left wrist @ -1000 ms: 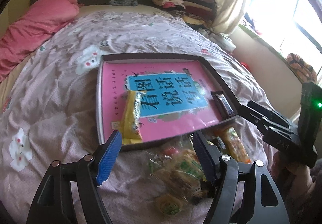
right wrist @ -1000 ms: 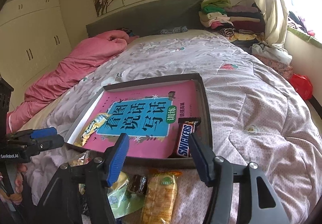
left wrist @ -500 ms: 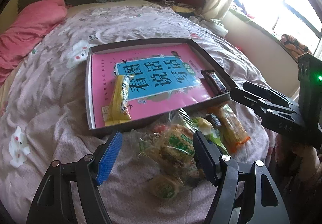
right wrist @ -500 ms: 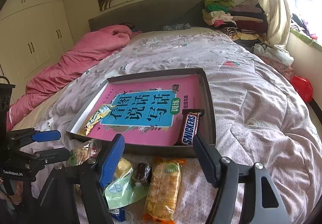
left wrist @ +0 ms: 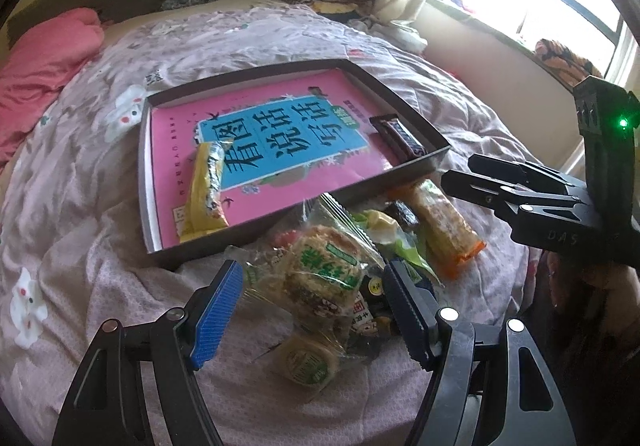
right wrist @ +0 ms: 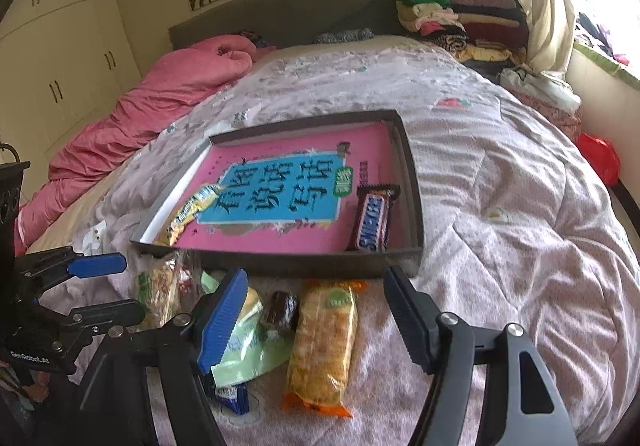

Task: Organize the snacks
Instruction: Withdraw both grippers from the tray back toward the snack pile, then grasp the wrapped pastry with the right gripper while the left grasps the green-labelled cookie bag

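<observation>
A: Item one, the snacks?
B: A heap on the quilt [right wrist: 500,165], against the near wall of the tray [right wrist: 412,181]. It includes a rice cracker pack [left wrist: 324,270], a round green-labelled cake [left wrist: 306,362], an orange-ended biscuit bar [right wrist: 324,342], a dark wrapped sweet [right wrist: 282,310] and a pale green pouch [right wrist: 248,358].

A: Inside the tray?
B: A yellow wafer bar [left wrist: 204,189] at the left end, a Snickers bar [right wrist: 372,221] at the right end. Both lie on a pink book [left wrist: 280,141] that covers the floor.

A: Left gripper [left wrist: 316,310]?
B: Jaws parted about halfway, over the cracker pack, gripping nothing.

A: Right gripper [right wrist: 316,310]?
B: Jaws likewise apart, straddling the biscuit bar and sweet from above, holding nothing.

A: Surroundings?
B: Pink duvet [right wrist: 160,93] to the left, folded clothes [right wrist: 452,17] by the headboard.
</observation>
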`<state>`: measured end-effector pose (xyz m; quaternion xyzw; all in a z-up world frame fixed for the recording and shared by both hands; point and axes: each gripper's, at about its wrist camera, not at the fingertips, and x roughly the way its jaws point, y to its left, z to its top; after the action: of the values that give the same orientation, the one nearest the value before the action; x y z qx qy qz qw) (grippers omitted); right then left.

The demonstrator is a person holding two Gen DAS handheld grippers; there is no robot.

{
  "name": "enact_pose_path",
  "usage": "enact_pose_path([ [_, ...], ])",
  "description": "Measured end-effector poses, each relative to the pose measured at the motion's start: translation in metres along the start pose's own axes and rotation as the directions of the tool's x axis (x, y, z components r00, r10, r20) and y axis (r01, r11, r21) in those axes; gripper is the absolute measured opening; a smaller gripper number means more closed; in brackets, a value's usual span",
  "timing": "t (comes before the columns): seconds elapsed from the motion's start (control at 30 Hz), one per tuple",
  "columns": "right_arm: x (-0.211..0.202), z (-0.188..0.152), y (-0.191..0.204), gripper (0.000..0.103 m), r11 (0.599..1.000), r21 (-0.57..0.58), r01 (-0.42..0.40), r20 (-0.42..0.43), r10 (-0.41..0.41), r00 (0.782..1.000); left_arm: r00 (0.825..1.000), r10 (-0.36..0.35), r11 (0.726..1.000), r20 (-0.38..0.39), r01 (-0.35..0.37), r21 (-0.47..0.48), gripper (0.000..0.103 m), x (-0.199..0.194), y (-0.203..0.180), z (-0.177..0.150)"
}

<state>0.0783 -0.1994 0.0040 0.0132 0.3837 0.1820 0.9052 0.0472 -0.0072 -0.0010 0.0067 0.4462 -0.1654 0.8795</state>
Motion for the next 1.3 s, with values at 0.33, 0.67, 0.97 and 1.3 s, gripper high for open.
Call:
enact_pose_path([
  [0.33, 0.005, -0.018, -0.009, 0.071, 0.999, 0.033, 0.04, -0.111, -0.036, 0.993, 1.0, 0.016, 0.999, -0.016, -0.016, 0.032, 0.074, 0.006, 0.004, -0.002],
  [0.67, 0.023, -0.031, -0.008, 0.067, 0.996, 0.007, 0.093, -0.208, -0.089, 0.974, 1.0, 0.0, 0.999, -0.013, 0.001, 0.033, 0.074, 0.01, 0.002, -0.003],
  [0.97, 0.031, -0.032, 0.004, 0.052, 0.994, -0.056, 0.092, -0.218, -0.102, 0.971, 1.0, -0.016, 1.0, -0.009, 0.016, 0.021, 0.074, 0.015, 0.005, 0.0],
  [1.3, 0.038, -0.03, 0.004, 0.037, 0.996, -0.052, 0.069, -0.221, -0.079, 0.972, 0.999, -0.035, 0.999, -0.019, 0.036, 0.026, 0.064, 0.023, 0.005, 0.003],
])
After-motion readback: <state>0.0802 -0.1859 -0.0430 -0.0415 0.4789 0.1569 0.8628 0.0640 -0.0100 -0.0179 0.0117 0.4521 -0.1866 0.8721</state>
